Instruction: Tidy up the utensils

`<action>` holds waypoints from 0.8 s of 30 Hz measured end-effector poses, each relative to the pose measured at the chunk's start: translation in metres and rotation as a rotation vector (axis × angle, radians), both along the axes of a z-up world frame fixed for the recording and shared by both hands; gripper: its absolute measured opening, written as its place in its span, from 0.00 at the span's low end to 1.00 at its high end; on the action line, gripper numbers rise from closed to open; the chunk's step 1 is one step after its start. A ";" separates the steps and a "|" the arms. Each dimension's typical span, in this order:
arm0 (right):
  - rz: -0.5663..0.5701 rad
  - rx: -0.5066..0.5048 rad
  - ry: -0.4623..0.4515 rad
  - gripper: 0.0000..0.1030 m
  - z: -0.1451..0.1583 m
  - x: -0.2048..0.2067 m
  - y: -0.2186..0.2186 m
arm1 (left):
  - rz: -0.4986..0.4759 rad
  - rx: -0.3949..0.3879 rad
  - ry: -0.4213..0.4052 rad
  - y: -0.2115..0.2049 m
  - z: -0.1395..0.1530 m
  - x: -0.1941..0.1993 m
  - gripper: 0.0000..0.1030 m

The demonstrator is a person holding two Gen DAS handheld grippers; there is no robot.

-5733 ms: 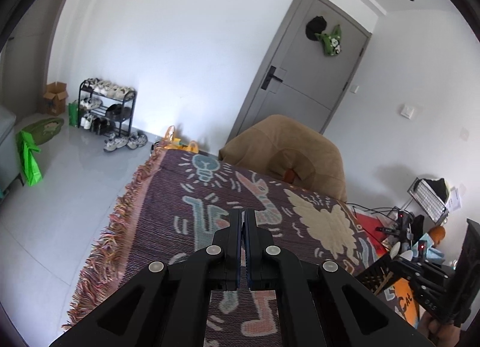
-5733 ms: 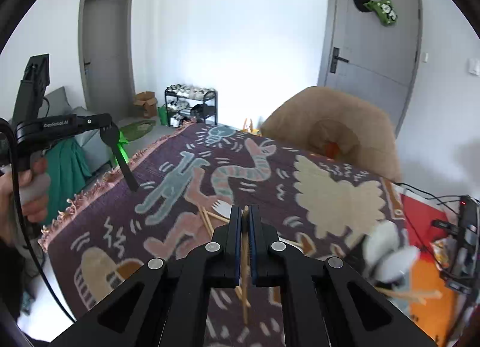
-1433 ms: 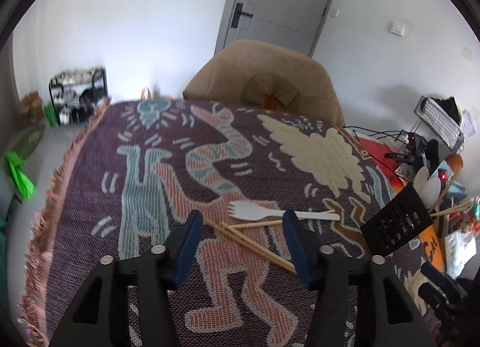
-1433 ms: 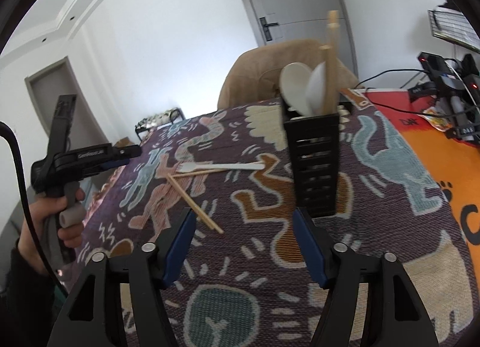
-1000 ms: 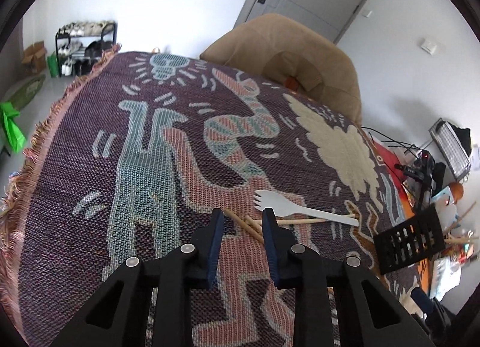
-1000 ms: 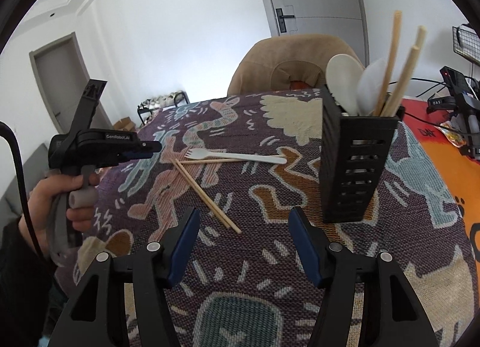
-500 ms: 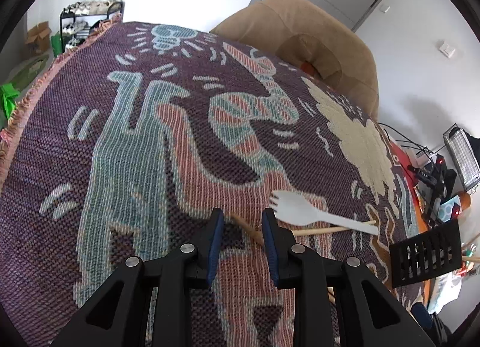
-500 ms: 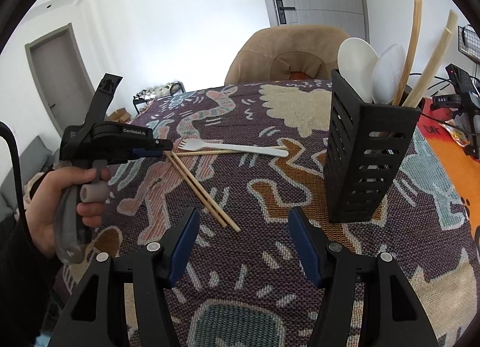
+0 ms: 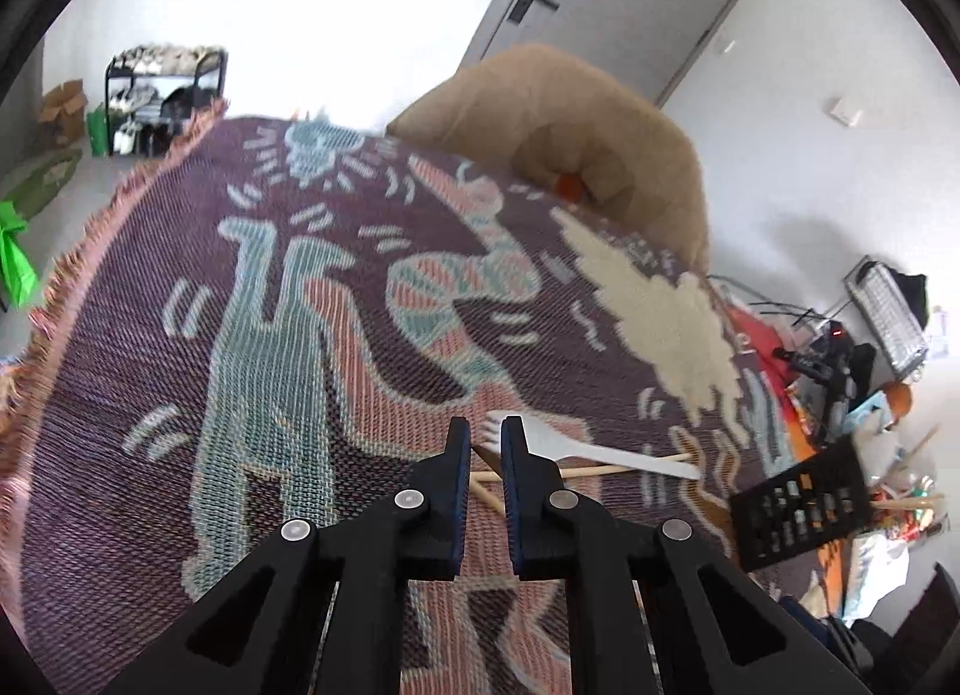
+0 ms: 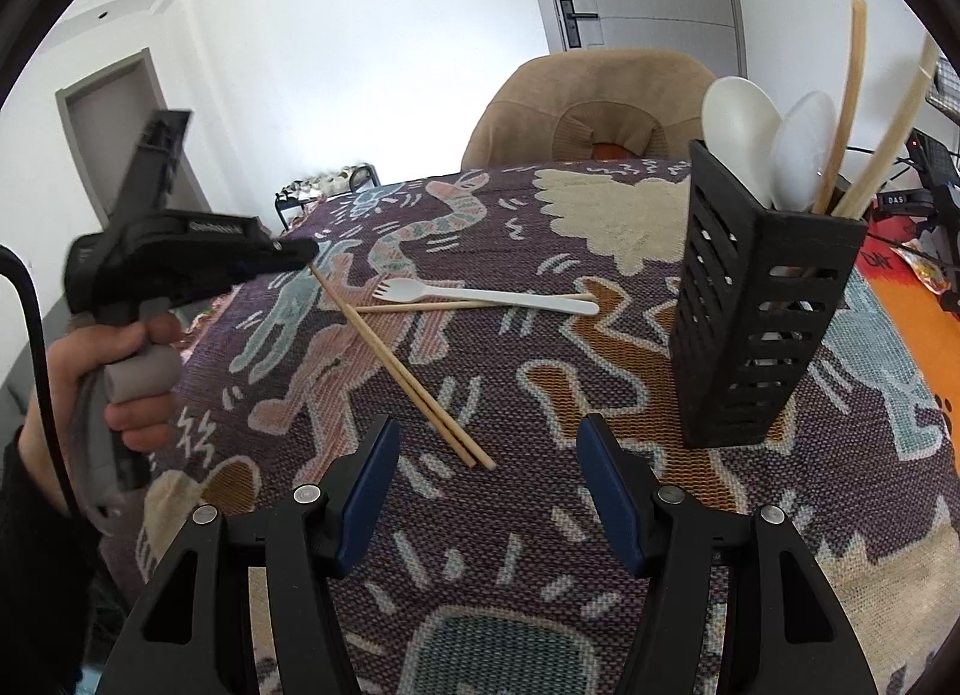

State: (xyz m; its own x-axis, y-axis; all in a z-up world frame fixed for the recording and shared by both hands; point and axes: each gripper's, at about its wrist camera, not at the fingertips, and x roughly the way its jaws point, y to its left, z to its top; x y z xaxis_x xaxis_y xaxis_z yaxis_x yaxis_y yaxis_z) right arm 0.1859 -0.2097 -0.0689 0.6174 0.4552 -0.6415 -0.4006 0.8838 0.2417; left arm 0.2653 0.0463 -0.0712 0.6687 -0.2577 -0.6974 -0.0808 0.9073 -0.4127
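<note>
Two tongs: left tongs narrowly parted around chopsticks, right tongs spread wide, body label blurred.

In the left wrist view, the black left gripper covers the near ends of the pale wooden chopsticks, so whether its narrowly parted jaws touch them cannot be told. The black slotted utensil holder near the tabletop's right edge is blurred, and the clutter beyond that edge is too smeared to name. In the right wrist view, the left gripper is motion-blurred and hides the far tip of the chopsticks; contact is unclear. The holder's walls conceal the lower parts of the white plastic spoons and wooden sticks standing inside. The patterned woven tablecloth is cut off at the bottom edge.
</note>
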 end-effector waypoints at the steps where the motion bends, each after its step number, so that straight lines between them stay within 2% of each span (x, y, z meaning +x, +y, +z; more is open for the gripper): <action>1: 0.003 0.003 -0.001 0.60 0.001 0.000 0.001 | -0.005 0.003 -0.018 0.000 0.006 -0.004 0.09; 13: 0.070 0.008 0.000 0.60 0.014 0.010 0.030 | -0.015 0.062 -0.219 0.009 0.079 -0.050 0.04; 19: 0.129 -0.005 0.008 0.60 0.019 0.023 0.051 | 0.023 0.088 -0.274 0.025 0.098 -0.065 0.03; 22: 0.157 -0.010 0.026 0.54 0.020 0.033 0.065 | 0.047 0.094 -0.292 0.034 0.103 -0.072 0.03; 24: 0.180 -0.019 0.040 0.54 0.019 0.041 0.075 | 0.065 0.102 -0.303 0.041 0.106 -0.077 0.02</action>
